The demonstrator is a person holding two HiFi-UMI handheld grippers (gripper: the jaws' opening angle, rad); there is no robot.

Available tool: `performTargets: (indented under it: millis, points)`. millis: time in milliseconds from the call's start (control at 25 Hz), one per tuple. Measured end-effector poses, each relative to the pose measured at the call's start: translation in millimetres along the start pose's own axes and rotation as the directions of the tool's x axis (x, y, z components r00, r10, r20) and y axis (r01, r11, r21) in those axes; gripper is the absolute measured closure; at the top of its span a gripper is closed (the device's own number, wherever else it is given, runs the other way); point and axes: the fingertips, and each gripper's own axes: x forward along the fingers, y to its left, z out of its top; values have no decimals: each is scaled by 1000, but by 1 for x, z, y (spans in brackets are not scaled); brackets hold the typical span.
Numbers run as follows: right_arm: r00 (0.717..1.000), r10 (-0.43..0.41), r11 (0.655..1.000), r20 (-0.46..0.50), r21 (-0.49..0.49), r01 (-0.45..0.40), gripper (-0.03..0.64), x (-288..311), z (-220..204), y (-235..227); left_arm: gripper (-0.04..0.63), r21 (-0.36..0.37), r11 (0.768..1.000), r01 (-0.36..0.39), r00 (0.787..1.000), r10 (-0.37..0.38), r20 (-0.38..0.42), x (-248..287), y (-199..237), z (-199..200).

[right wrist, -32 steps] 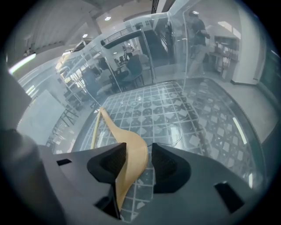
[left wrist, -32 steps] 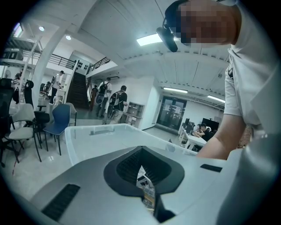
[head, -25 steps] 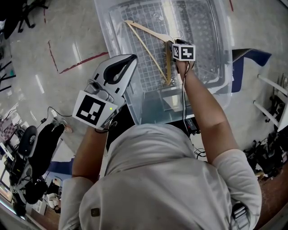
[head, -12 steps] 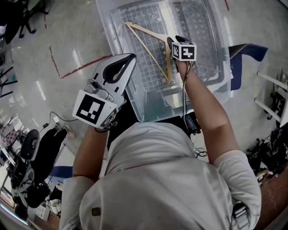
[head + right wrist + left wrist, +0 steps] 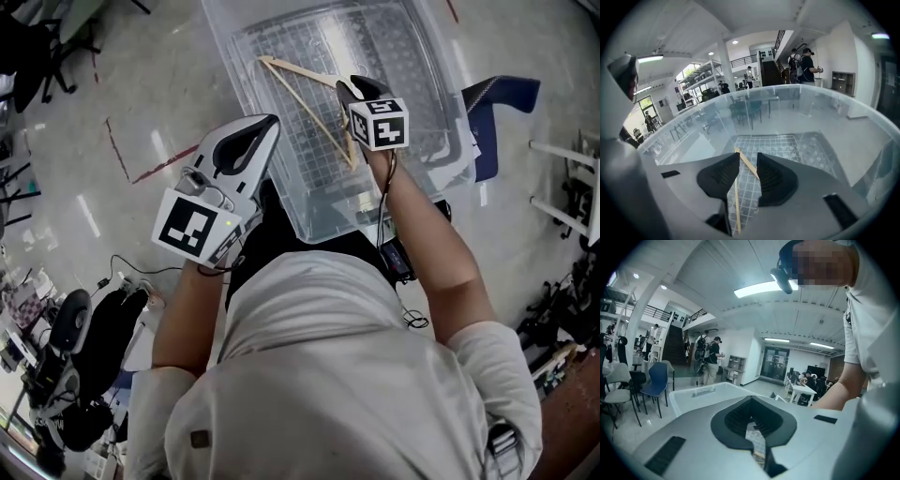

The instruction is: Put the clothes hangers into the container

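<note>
- The clear container (image 5: 225,56) stands open-topped on the floor. Its grid bottom is bare on the far and right sides of the wooden hanger (image 5: 300,105), which lies inside.
- The right forearm stretches over the container's near edge; the left arm is bent outside its left wall.
- The right gripper (image 5: 748,161) is above the container, its jaws apart and closing; the hanger shows through the gap, unpinched.
- The left gripper (image 5: 267,122) is beside the container's left wall, jaws together and empty.

I am counting just one wooden hanger (image 5: 307,112), lying inside one clear plastic container (image 5: 412,66) at my twelve o'clock.
</note>
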Motion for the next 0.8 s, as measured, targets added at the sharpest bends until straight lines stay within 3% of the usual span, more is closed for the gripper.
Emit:
performTargets:
  millis: [320,800]
  points:
    - [990,11,997,141,-76,0,546,-80,40,72,580,36,998,47,998,-48,29,-52,-13,16]
    - [956,27,993,293,-116,8,588,-191,62,131,580,73,989,129,988,-134,70,-86,-49,36]
